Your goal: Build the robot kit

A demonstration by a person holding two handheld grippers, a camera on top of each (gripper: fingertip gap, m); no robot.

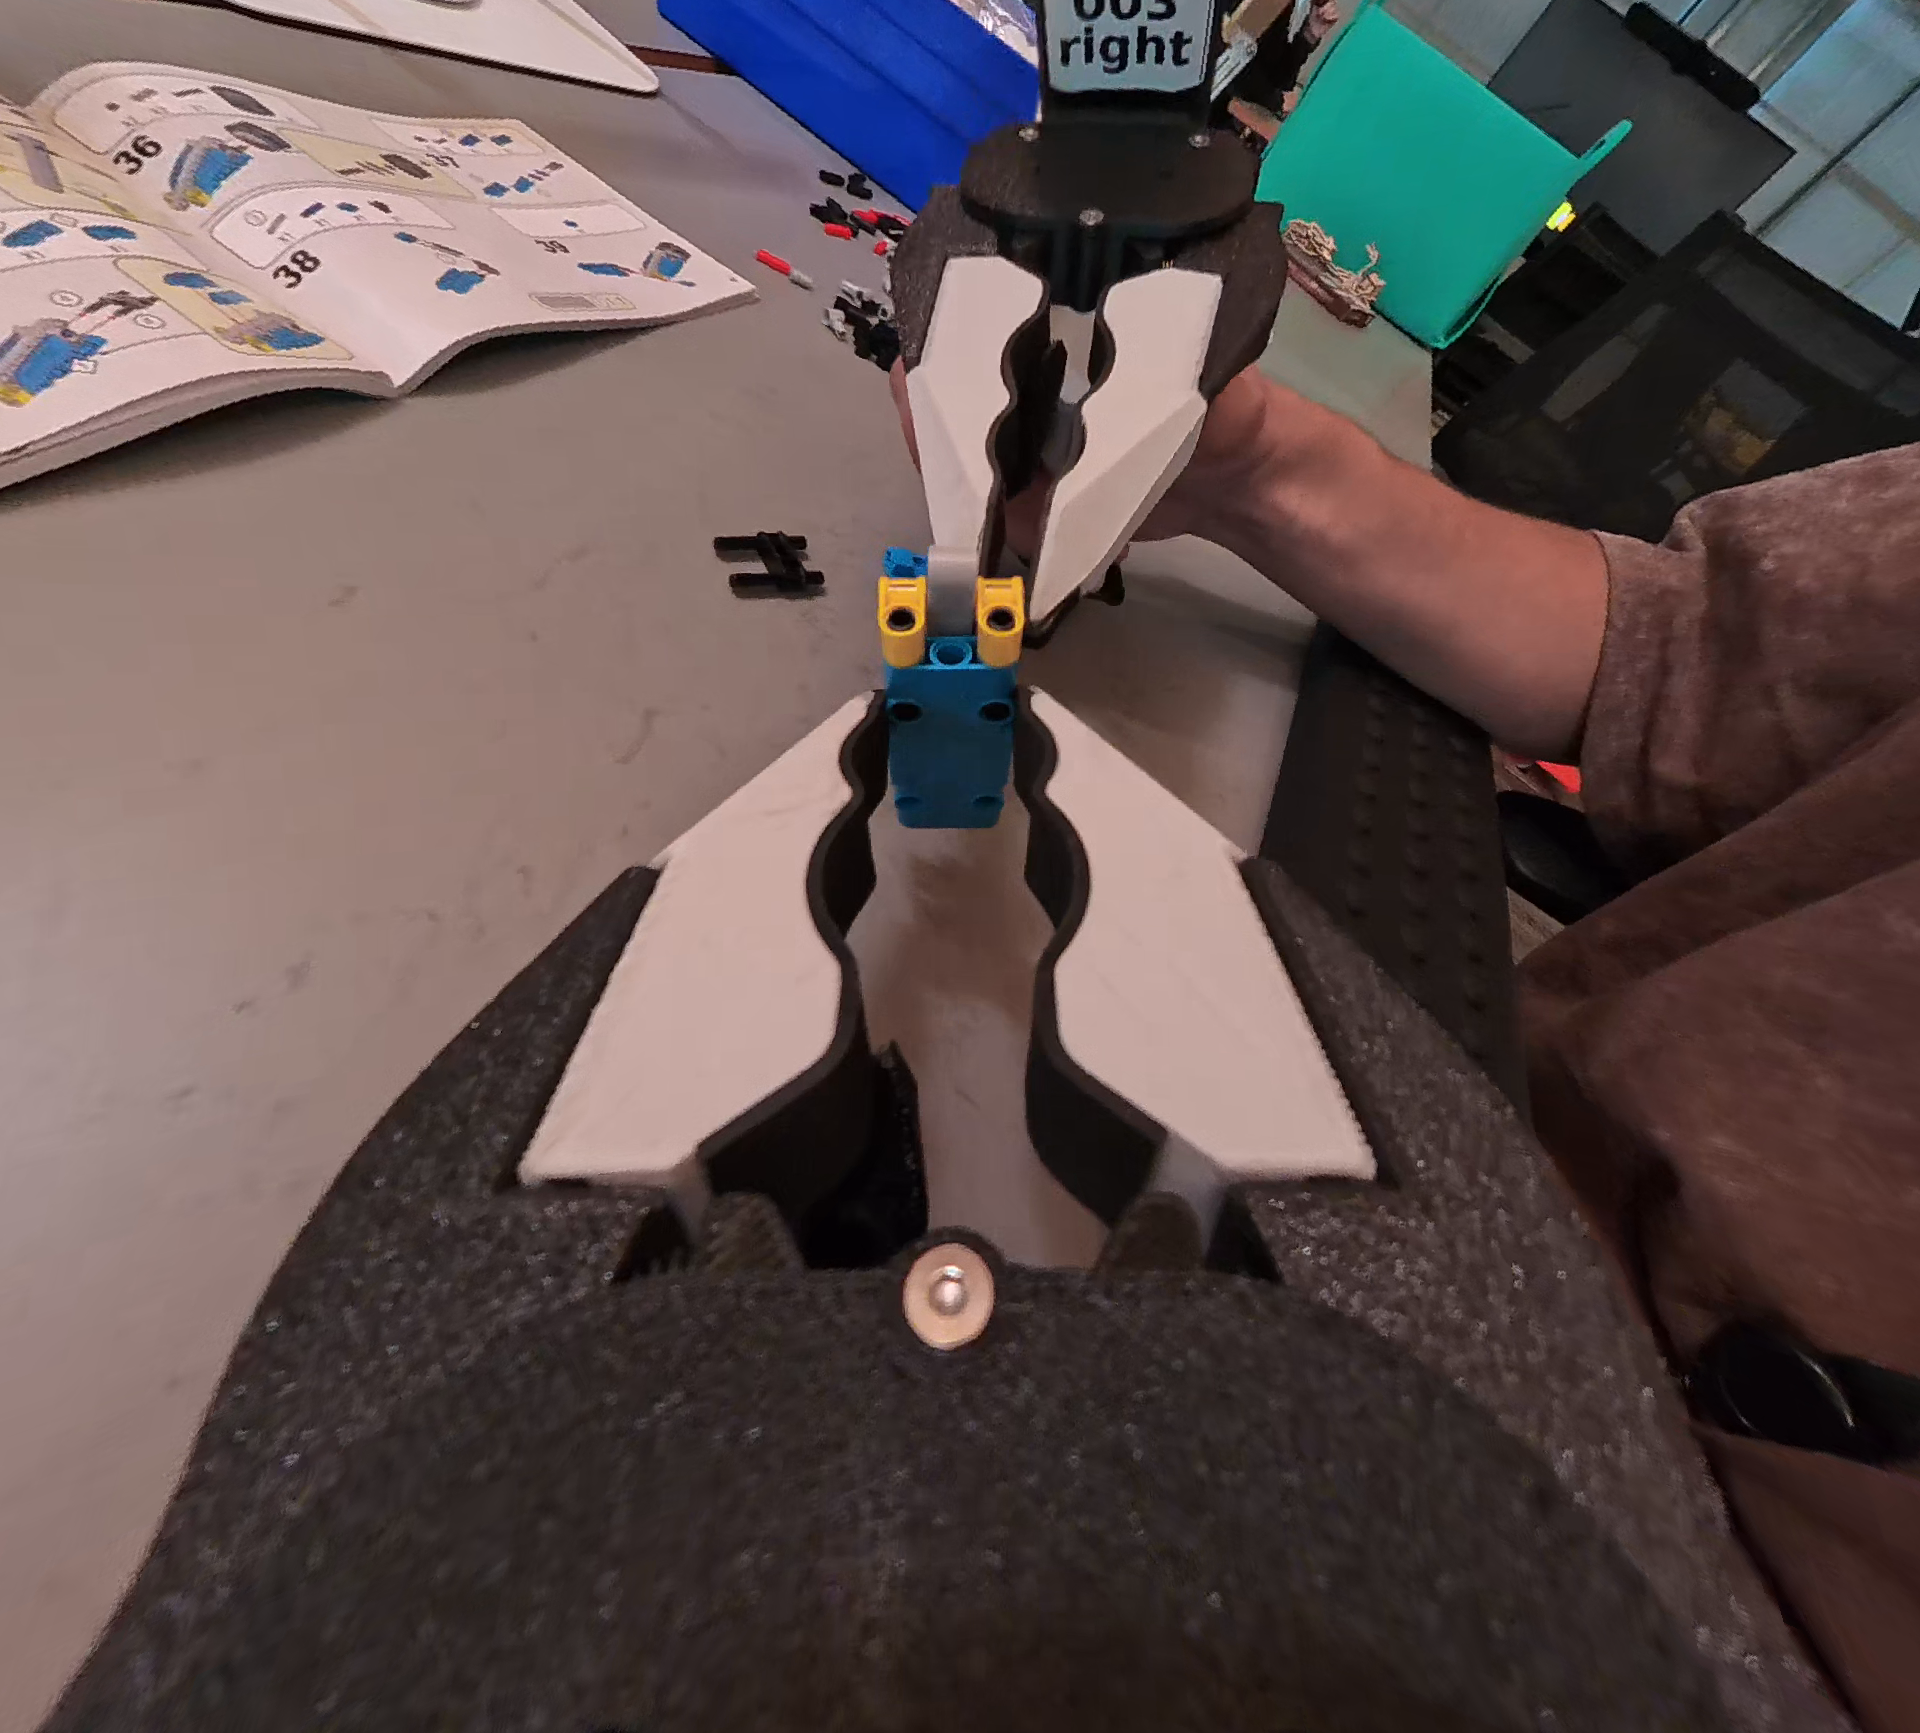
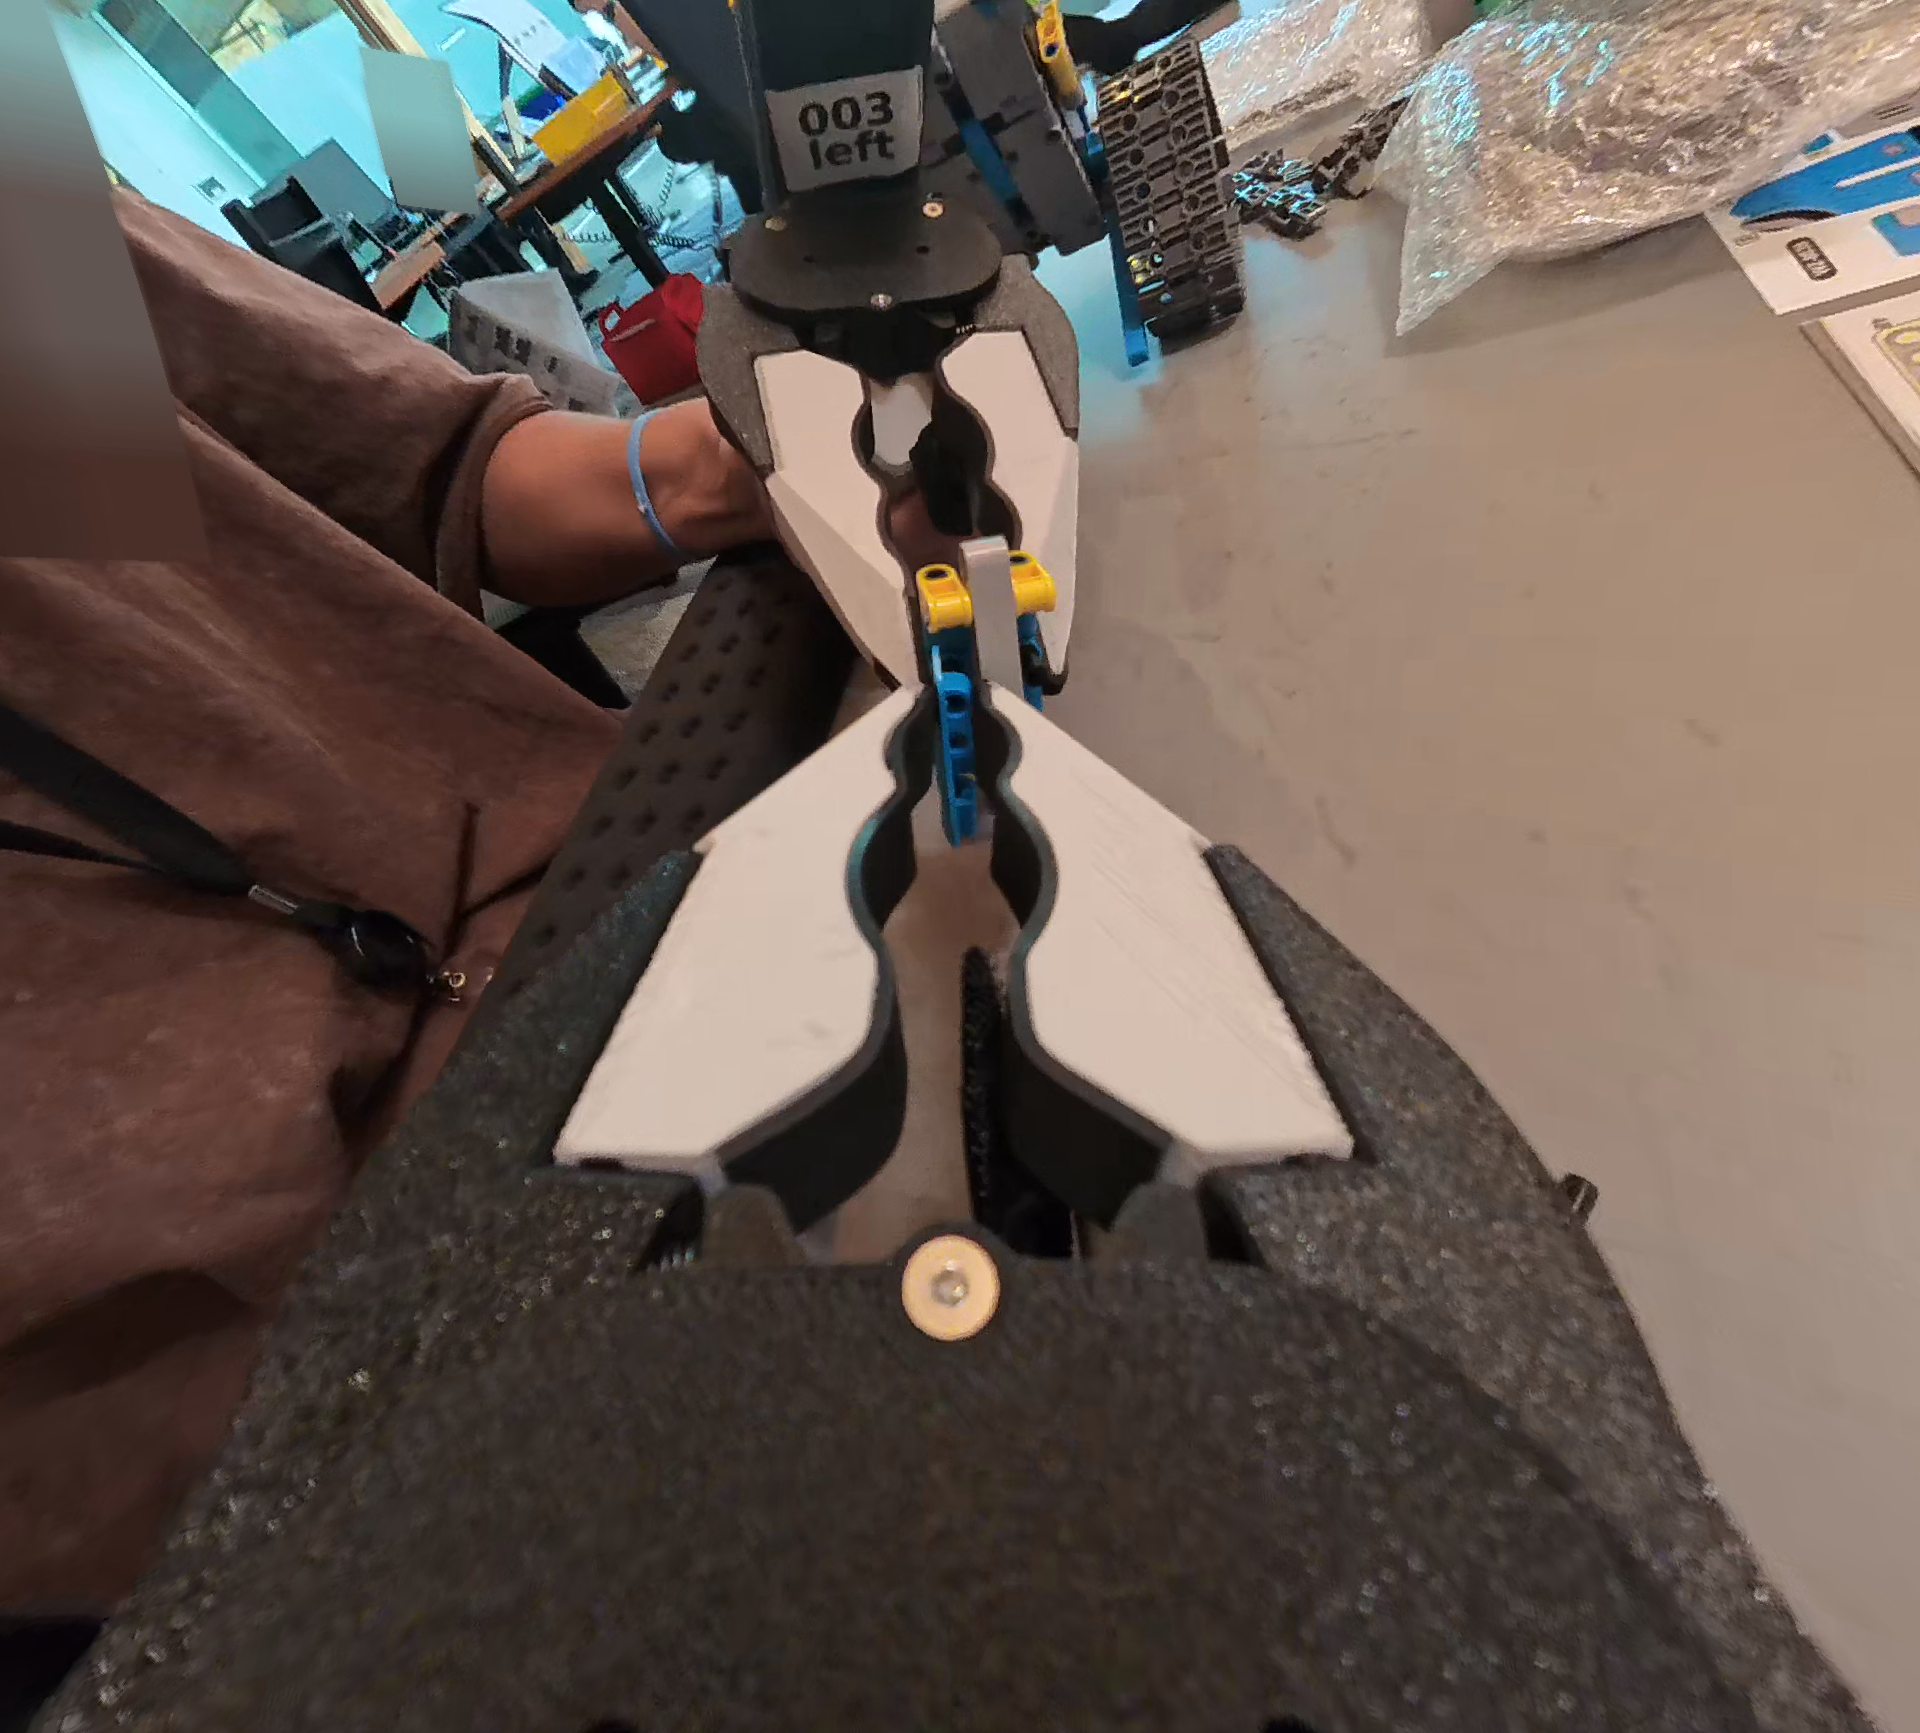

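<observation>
Above the grey table (image 1: 364, 748) — both grippers, left gripper (image 1: 948, 707) and right gripper (image 2: 961, 707), clamp one blue brick assembly (image 1: 948, 748).

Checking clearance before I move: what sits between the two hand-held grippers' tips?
Only the small blue and yellow brick assembly. The left hand-held gripper clamps its blue end and the right hand-held gripper the other; both wrist views show it.
</observation>
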